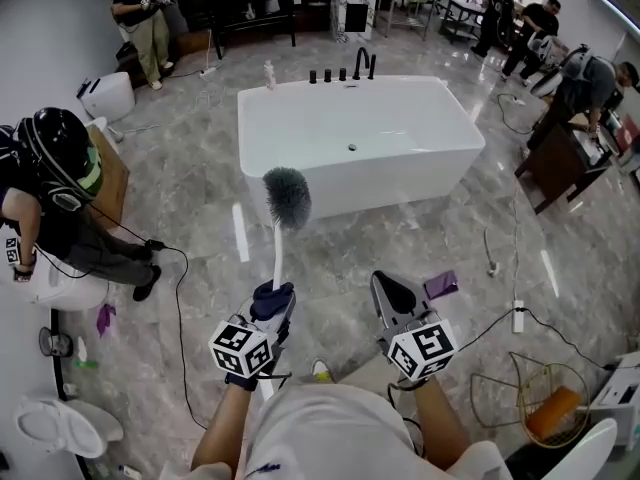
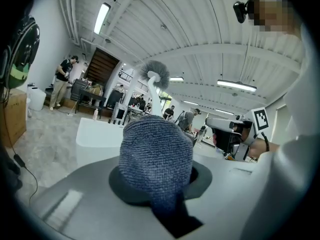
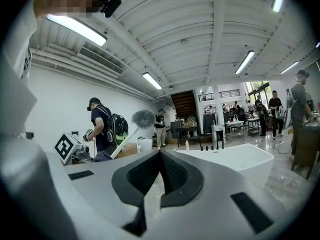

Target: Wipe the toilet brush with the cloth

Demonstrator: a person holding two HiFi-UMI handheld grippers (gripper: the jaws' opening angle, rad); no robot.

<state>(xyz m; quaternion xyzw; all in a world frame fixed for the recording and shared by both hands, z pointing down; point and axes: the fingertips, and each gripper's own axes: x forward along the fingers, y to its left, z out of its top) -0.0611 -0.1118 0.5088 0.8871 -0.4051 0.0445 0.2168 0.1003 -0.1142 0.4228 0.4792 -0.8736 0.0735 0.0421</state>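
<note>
Left of the white bathtub (image 1: 400, 173), a white toilet (image 1: 60, 423) stands on the grey marble floor (image 1: 200, 198). A person in black (image 1: 60, 198) crouches between that toilet and the tub's left end.

In front of the tub, the left gripper (image 1: 268, 313) points toward it. Its jaws are clamped on a dark blue cloth (image 2: 156, 154), which is bunched into a rounded lump and fills the gap between them. The cube on this gripper (image 1: 240, 348) carries black-and-white square markers made of patterns, not letters.

The toilet brush (image 1: 288, 196) rises out of the cloth bundle. Its white handle runs up and away toward the tub, and its grey bristle head is raised in front of the tub's near wall. Whether the handle itself sits inside the grip cannot be told, because the cloth hides it.

Right of the brush, also in front of the tub, the right gripper (image 3: 161, 176) has its jaws together with nothing between them. Its cube (image 1: 423, 350) shows the same kind of square markers. A small purple piece (image 1: 441, 285) lies on the floor just beside its tip. Farther right of the tub's near corner stands a wire basket (image 1: 545, 393) holding something orange. No brand or label can be read anywhere.
</note>
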